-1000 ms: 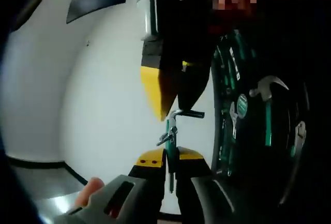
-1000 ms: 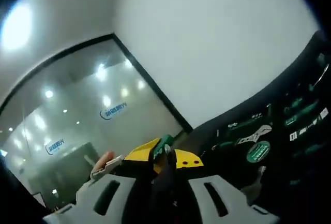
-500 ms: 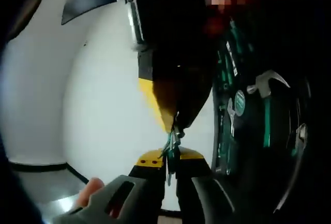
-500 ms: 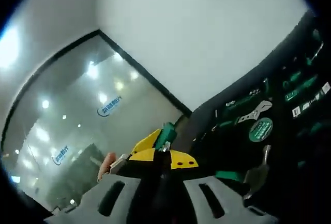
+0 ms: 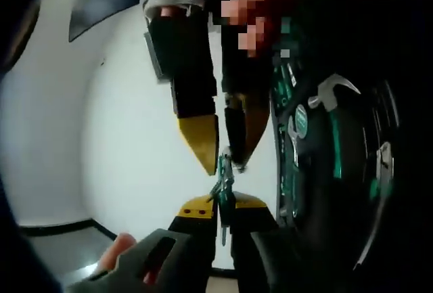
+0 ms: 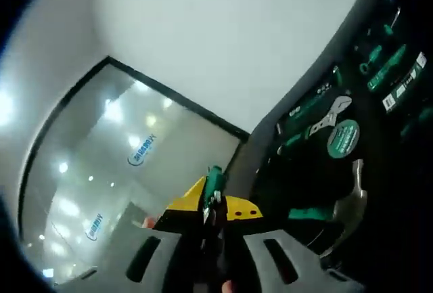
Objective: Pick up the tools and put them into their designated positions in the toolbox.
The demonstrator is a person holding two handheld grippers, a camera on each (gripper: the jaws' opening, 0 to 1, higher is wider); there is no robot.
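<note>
Yellow-tipped jaws of my left gripper (image 5: 221,205) stand at the bottom centre of the left gripper view, pressed narrow around a small green-and-metal tool (image 5: 222,186) whose thin shaft runs up between them. I cannot tell what kind of tool it is; it is too small and dim. From the top of that frame the right gripper (image 5: 220,145) hangs down, its two pointed yellow jaws slightly apart, with their tips meeting the upper end of the same tool. A fingertip (image 5: 116,247) of the person's hand shows at the lower left, beside the grey gripper body.

On the right side of the left gripper view stands the black toolbox (image 5: 352,239), open, with tools seated in its dark insert: a hammer (image 5: 333,114) with a green handle near the upper right, a silver wrench (image 5: 292,130) and a round green label (image 5: 302,125) just left of it. Behind everything is a white surface (image 5: 135,137) filling the left and middle of the frame.

In the right gripper view, the right gripper (image 6: 215,213) rises from the bottom centre, its yellow-tipped jaws drawn close on the green end of the tool (image 6: 214,183), which sticks up just above them. The toolbox (image 6: 379,191) curves down the right side of this frame, and I see an adjustable wrench (image 6: 329,118), the round green label (image 6: 342,138) and the hammer's head (image 6: 352,201) in its slots. A glass wall (image 6: 101,171) with blue lettering and reflected ceiling lights occupies the left half, under a white surface at the top.
</note>
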